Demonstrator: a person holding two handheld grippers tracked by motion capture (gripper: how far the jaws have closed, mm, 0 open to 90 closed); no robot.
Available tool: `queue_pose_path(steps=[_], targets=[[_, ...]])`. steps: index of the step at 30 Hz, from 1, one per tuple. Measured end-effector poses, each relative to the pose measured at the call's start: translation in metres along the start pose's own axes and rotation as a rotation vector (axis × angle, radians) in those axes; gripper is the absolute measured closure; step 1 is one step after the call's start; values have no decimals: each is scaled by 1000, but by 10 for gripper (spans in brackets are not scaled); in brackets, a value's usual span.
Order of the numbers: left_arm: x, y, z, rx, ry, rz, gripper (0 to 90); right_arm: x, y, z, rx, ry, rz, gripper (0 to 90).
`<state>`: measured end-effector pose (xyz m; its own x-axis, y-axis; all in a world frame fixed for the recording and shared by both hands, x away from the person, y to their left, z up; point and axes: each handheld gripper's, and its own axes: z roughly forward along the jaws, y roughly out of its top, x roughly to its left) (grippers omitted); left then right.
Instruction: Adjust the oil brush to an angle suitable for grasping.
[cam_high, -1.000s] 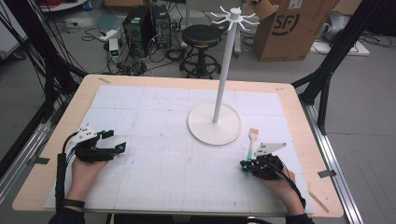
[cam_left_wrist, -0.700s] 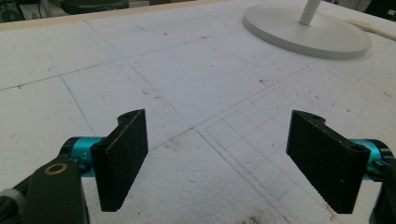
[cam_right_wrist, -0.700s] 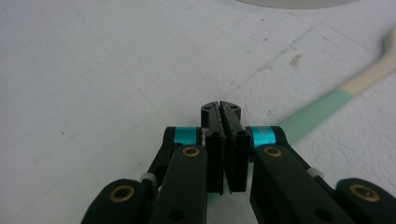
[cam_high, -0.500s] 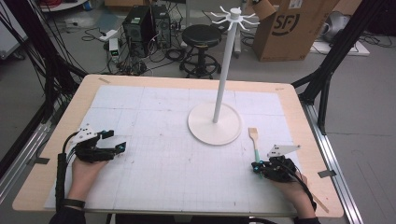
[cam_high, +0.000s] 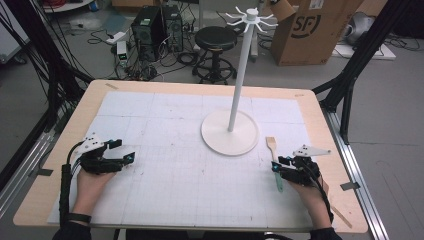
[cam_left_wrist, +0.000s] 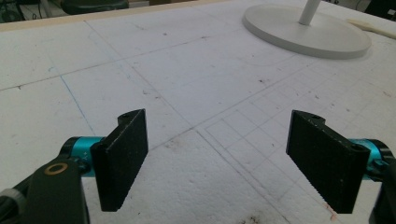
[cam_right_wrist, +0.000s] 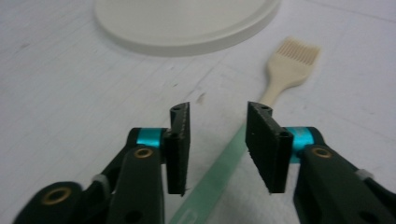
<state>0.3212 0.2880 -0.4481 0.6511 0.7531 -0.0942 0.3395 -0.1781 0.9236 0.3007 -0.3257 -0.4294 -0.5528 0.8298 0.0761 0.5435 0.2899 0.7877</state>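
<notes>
While both jaws gape empty, the brush lies on the gridded white mat; cardboard box behind.

Right gripper drawn back from the white stand's base, jaws just opened over the brush.

"sf" logo, printed on cardboard box

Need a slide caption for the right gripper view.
Right gripper, jaws just opening, poised over the green-handled brush lying beside the white stand base.
</notes>
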Motion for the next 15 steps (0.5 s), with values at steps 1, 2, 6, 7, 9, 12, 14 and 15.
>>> queue_pose_path(steps=[1,2,6,7,9,12,14,15], targets=[[0,0,0,-3,1,-2,213,-1,2,1,-9,-22,11,522],[0,0,0,-1,1,-4,213,-2,4,2,-16,-36,32,506],[0,0,0,-6,1,-11,213,-2,9,6,-33,-97,64,471],[0,0,0,-3,0,-8,213,-2,10,8,-34,-103,72,468],[0,0,0,-2,1,-4,213,-1,12,12,-32,-123,81,461],[0,0,0,-2,1,-5,213,0,12,17,-14,-148,91,463],[0,0,0,-2,1,-7,213,0,11,19,-6,-163,93,475],[0,0,0,-2,1,-8,213,0,11,20,1,-169,100,479]])
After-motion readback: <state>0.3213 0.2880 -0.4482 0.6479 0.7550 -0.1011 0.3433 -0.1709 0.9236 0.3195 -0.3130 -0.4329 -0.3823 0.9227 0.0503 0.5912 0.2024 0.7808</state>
